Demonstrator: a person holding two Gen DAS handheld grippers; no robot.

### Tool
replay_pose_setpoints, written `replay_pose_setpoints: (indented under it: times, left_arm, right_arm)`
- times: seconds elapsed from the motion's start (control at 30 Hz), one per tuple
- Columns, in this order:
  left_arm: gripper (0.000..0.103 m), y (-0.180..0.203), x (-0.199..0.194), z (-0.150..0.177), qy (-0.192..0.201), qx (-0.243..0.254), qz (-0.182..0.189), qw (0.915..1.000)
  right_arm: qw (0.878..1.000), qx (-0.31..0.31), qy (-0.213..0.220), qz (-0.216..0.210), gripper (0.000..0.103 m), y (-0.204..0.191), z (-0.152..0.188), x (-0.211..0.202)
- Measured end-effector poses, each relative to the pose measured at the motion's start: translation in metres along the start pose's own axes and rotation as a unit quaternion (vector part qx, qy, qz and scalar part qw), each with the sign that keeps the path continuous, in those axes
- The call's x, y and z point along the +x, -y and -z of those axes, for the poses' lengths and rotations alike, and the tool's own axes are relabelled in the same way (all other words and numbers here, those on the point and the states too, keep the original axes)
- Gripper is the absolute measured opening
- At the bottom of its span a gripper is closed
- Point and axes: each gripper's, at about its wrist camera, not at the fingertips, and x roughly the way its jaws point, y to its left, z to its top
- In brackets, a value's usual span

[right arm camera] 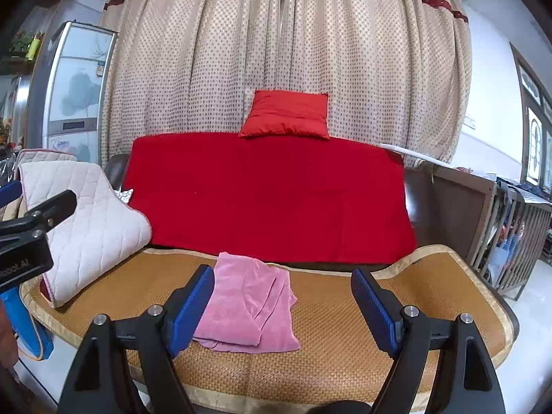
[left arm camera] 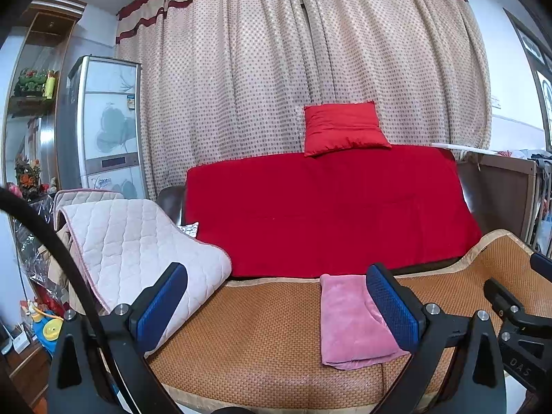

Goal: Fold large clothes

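Observation:
A pink garment (left arm camera: 352, 321) lies folded into a compact rectangle on the woven bamboo mat (left arm camera: 262, 338) of the sofa seat. In the right wrist view the same pink garment (right arm camera: 248, 307) shows its layered folds, resting flat on the mat (right arm camera: 338, 338). My left gripper (left arm camera: 276, 303) is open and empty, held above and in front of the seat, with the garment behind its right finger. My right gripper (right arm camera: 283, 307) is also open and empty, raised off the mat, the garment just past its left finger. Neither gripper touches the cloth.
A red blanket (left arm camera: 327, 210) covers the sofa back, with a red cushion (left arm camera: 345, 127) on top. A quilted white pad (left arm camera: 138, 252) drapes over the left armrest. Dotted curtains (left arm camera: 303, 62) hang behind. A wooden crib rail (right arm camera: 510, 227) stands at the right, a fridge (left arm camera: 103, 124) at the left.

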Motion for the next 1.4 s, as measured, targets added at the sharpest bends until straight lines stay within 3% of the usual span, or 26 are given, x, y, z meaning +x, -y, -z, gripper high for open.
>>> replay_pose_setpoints:
  times: [1.4]
  left_arm:
    - [0.103,0.001,-0.012,0.001,0.011,-0.004,-0.003,0.9999]
  right_arm:
    - [1.0,0.004,0.016,0.019,0.085,0.007,0.0,-0.013]
